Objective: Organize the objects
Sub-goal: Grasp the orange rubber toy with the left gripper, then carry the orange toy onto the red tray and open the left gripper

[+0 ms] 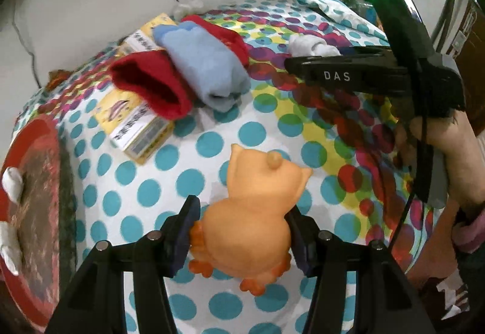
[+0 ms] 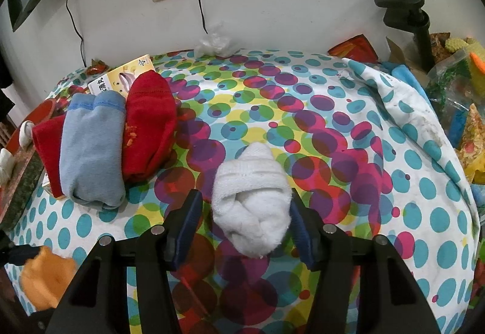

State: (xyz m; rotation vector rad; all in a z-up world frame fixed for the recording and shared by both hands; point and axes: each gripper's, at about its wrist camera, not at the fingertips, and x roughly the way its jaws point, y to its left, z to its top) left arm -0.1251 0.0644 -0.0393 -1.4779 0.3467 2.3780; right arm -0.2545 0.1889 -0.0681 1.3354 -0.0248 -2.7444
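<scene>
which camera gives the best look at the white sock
The right wrist view. There the rolled white sock sits large and sharp in the middle, between the fingers of the right tool, over the dotted cloth. In the left wrist view the sock is only a small white lump, partly hidden behind that tool.

The cloth (image 2: 318,97) on the table is white, printed with teal dots at its edges and overlapping magenta, purple, yellow and green circles in the middle. An orange toy owl (image 1: 251,212) has darker orange feet. The rolled sock (image 2: 251,200) is plain white (slightly fuzzy). A pale blue sock (image 2: 91,149) lies between two red socks (image 2: 148,124), over a yellow box (image 1: 136,124).
</scene>
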